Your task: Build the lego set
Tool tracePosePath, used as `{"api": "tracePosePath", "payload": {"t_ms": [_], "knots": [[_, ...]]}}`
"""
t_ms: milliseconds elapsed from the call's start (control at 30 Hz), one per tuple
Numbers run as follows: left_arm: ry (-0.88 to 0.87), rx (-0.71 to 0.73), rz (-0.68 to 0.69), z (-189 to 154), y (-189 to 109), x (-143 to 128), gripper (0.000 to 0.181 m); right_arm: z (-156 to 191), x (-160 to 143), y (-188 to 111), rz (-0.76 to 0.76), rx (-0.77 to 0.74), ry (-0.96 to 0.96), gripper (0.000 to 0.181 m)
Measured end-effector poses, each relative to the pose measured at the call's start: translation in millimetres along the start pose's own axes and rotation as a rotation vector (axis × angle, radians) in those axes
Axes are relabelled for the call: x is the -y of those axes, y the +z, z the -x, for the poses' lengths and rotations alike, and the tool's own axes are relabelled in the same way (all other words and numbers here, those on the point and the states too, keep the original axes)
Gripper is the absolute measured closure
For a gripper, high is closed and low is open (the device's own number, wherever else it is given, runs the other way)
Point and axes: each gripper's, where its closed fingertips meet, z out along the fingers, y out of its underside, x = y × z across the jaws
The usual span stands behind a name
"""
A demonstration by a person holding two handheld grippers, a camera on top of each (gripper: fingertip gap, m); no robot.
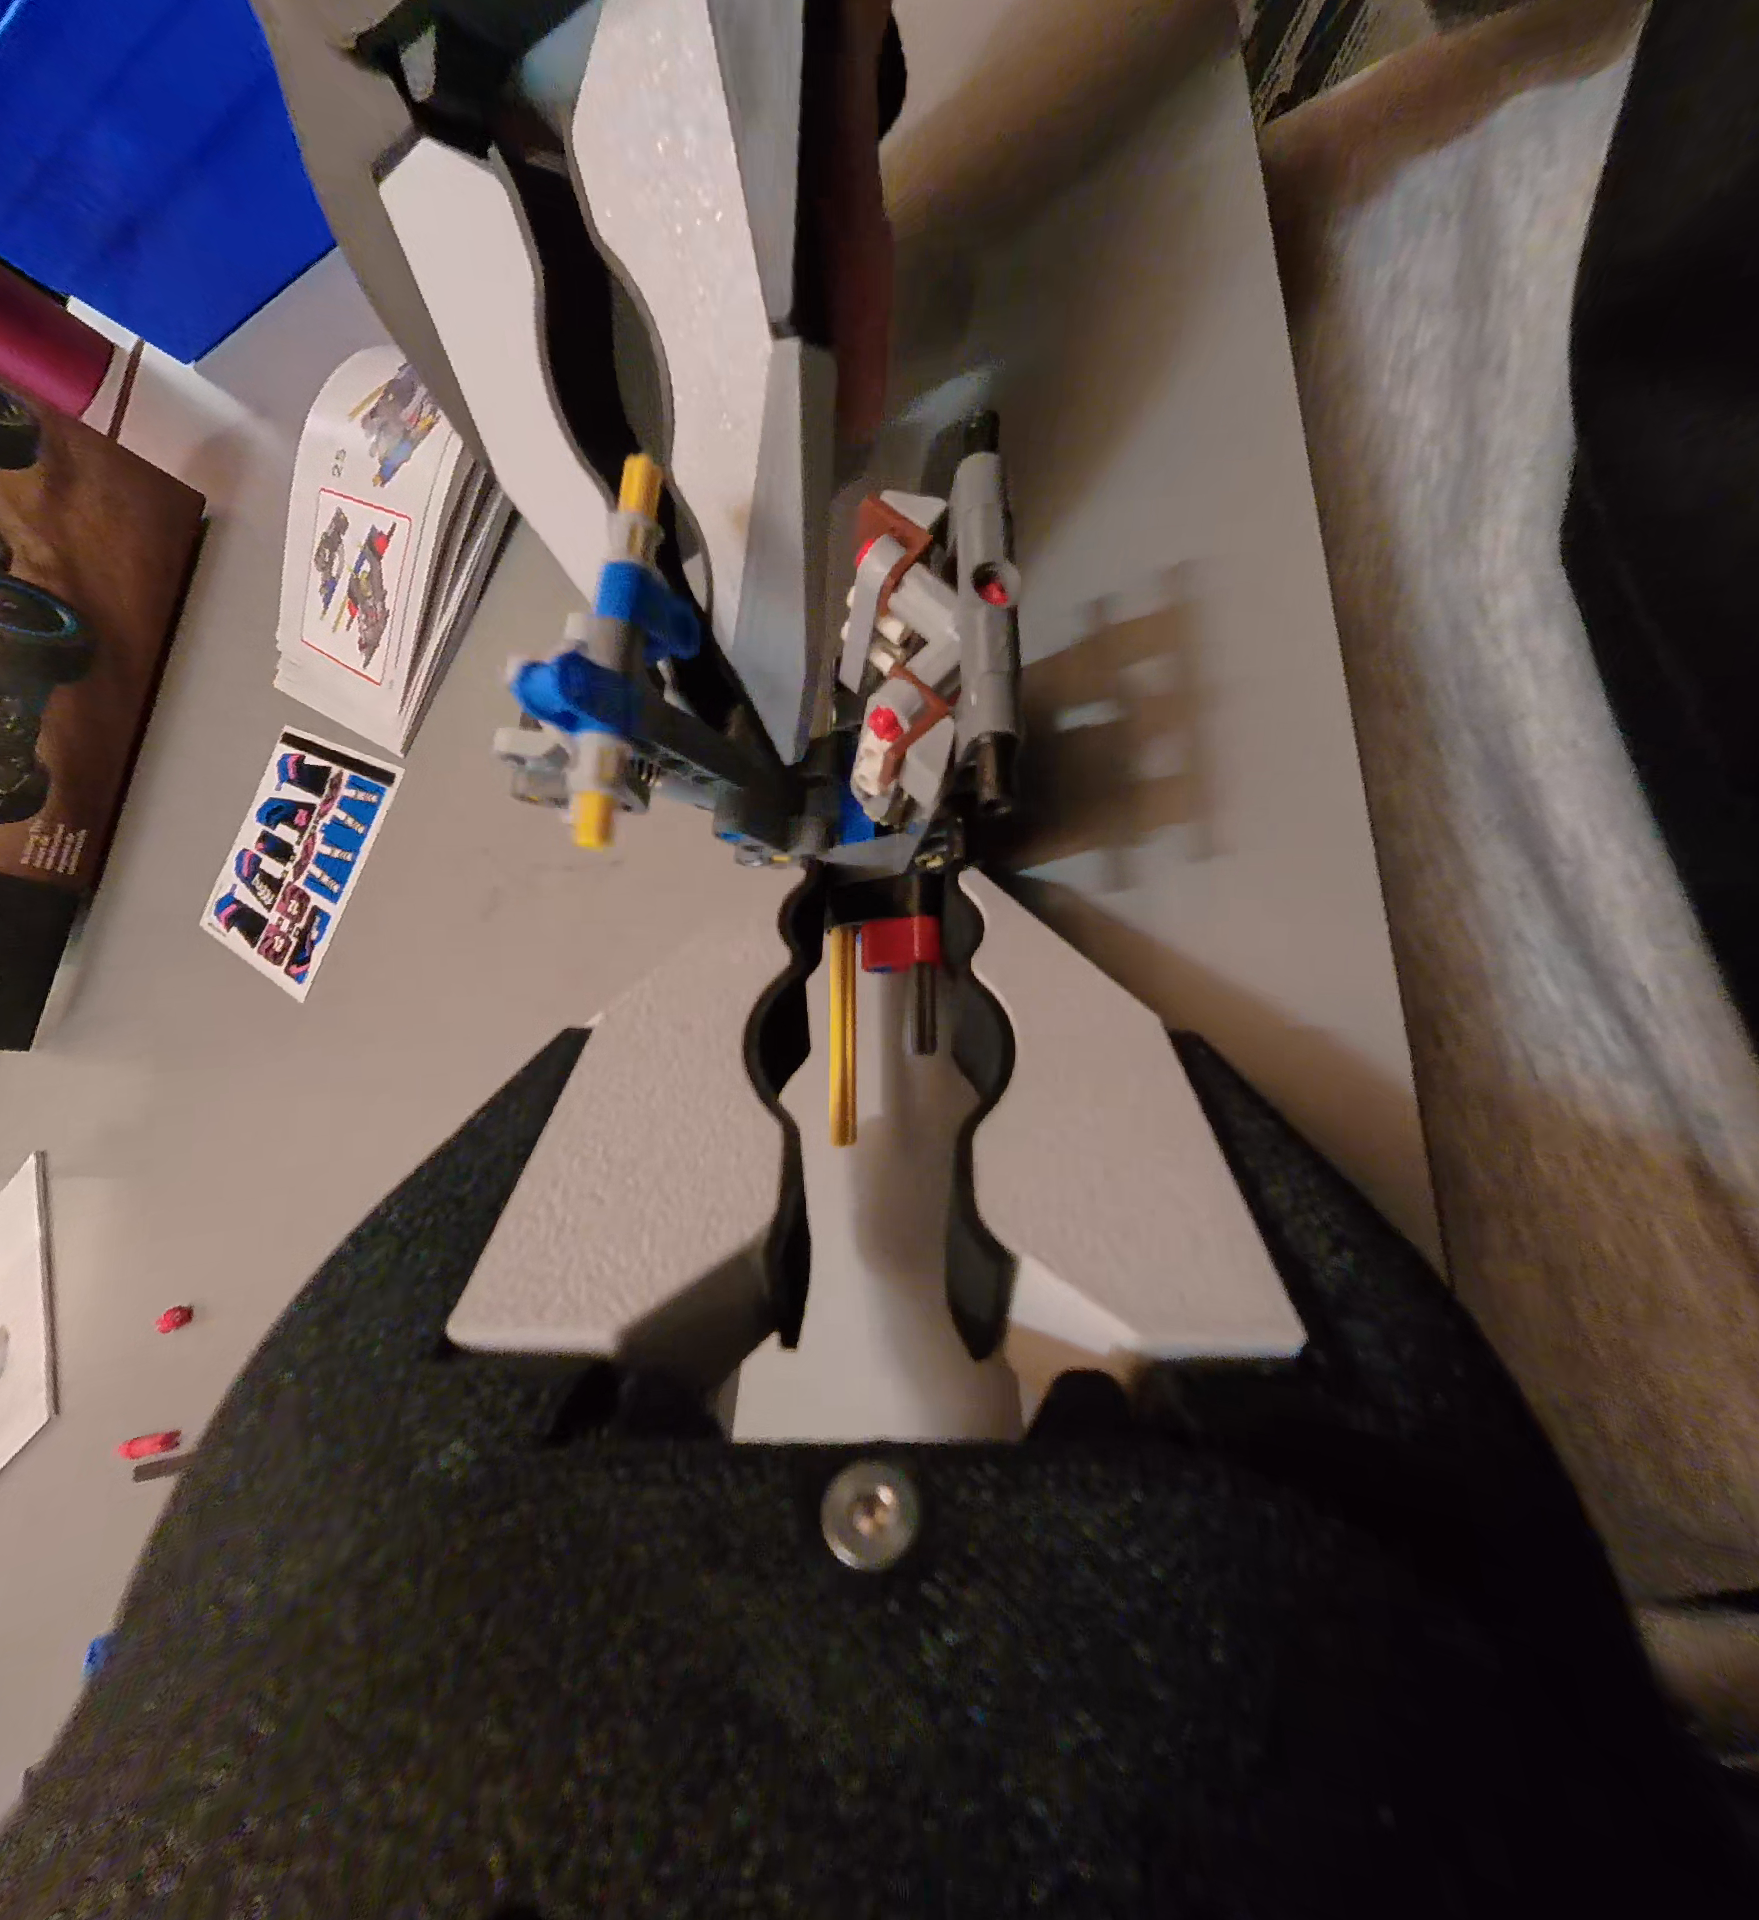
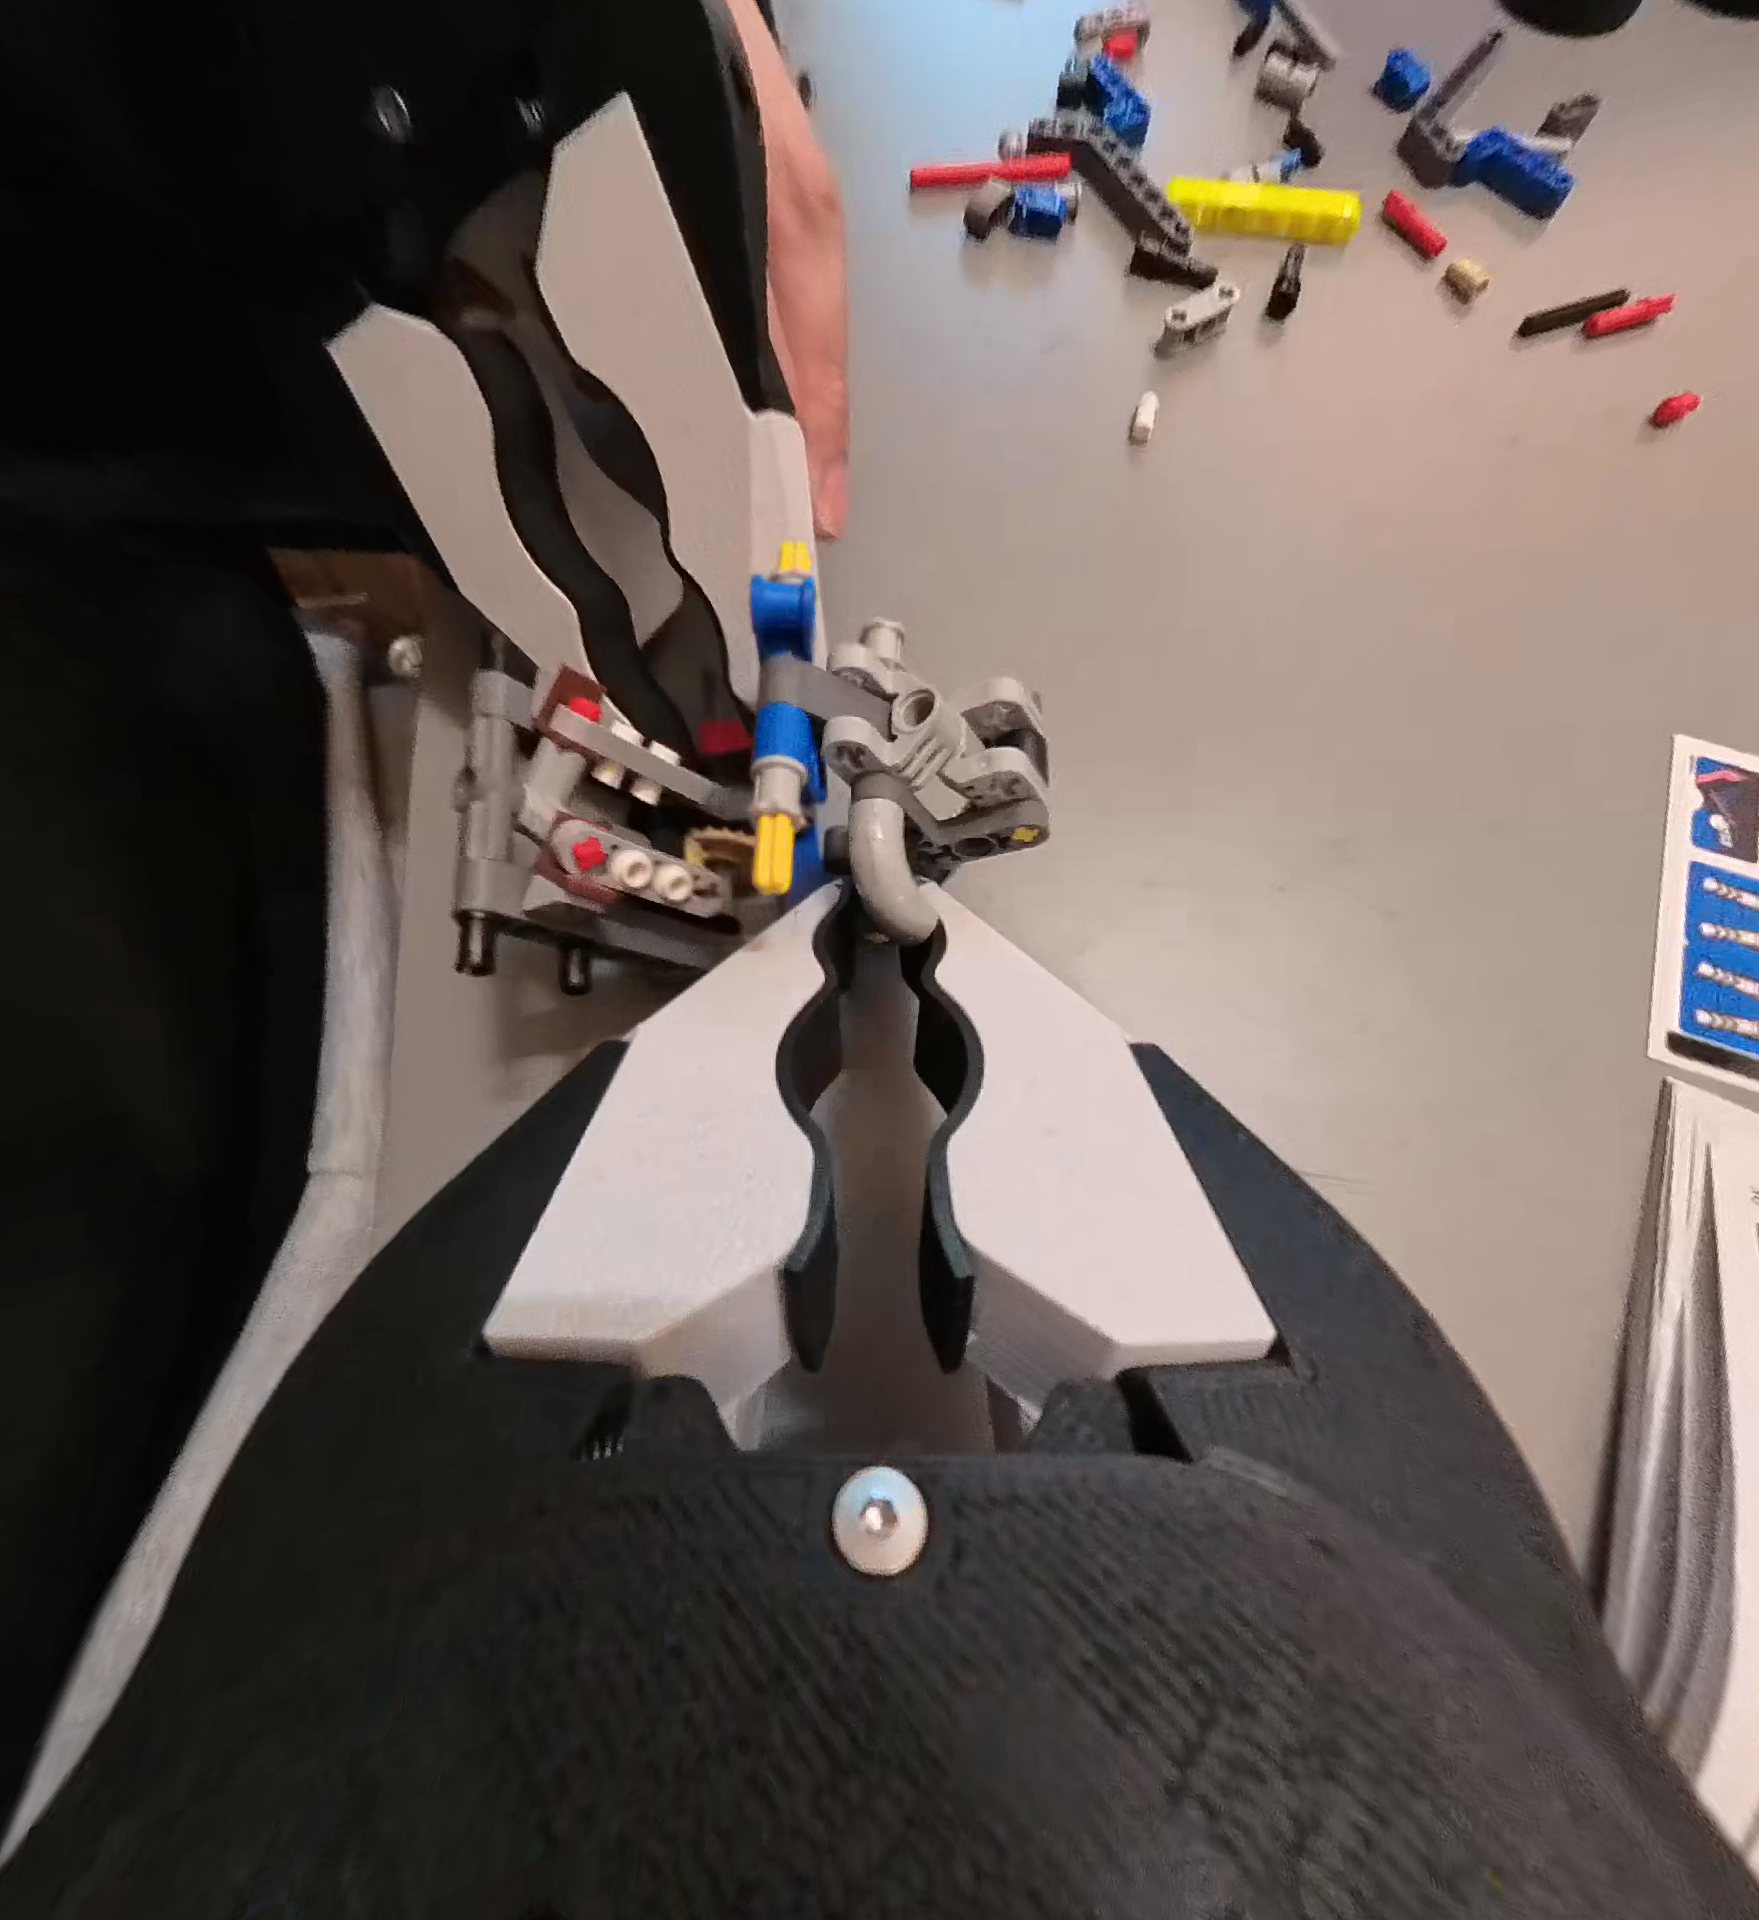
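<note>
A partly built lego assembly (image 1: 906,644) of grey, blue, brown and black pieces with yellow axles hangs in the air between both grippers. My left gripper (image 1: 875,873) is shut on its near end; a long yellow axle (image 1: 840,1039) and a red bush (image 1: 896,940) lie between its fingers. The right gripper (image 1: 792,748) comes down from the top and pinches the same assembly. In the right wrist view my right gripper (image 2: 880,914) is shut on the assembly (image 2: 937,738) at a curved grey piece, and the left gripper (image 2: 740,748) grips it from the upper left.
Several loose lego pieces (image 2: 1259,208) lie scattered on the grey table (image 2: 1270,623). A sticker sheet (image 1: 298,862), an instruction booklet (image 1: 376,551), the set's box (image 1: 13,623) and a blue bin (image 1: 106,156) sit to the left. A hand (image 2: 813,312) holds the left gripper. My left and right fingertips are right by each other.
</note>
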Motion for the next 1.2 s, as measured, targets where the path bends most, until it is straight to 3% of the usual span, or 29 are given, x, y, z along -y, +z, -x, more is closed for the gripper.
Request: {"api": "tracePosePath", "payload": {"t_ms": [100,267,400,733,1200], "knots": [[-0.016,-0.044,-0.01,-5,-1,2,0.162,8,-6,1,0.029,0.067,-0.008,0.175],[-0.026,-0.031,0.004,-2,0,0,0.162,2,6,-11,-0.102,0.07,0.099,0.176],[-0.031,-0.024,0.005,1,2,0,0.162,10,3,-5,-0.084,0.124,0.086,0.176],[-0.028,-0.032,0.029,1,3,-1,0.162,9,2,-5,-0.008,0.106,-0.068,0.175],[-0.034,-0.044,0.03,1,4,1,0.162,0,2,-3,-0.007,0.043,-0.061,0.175]]}}
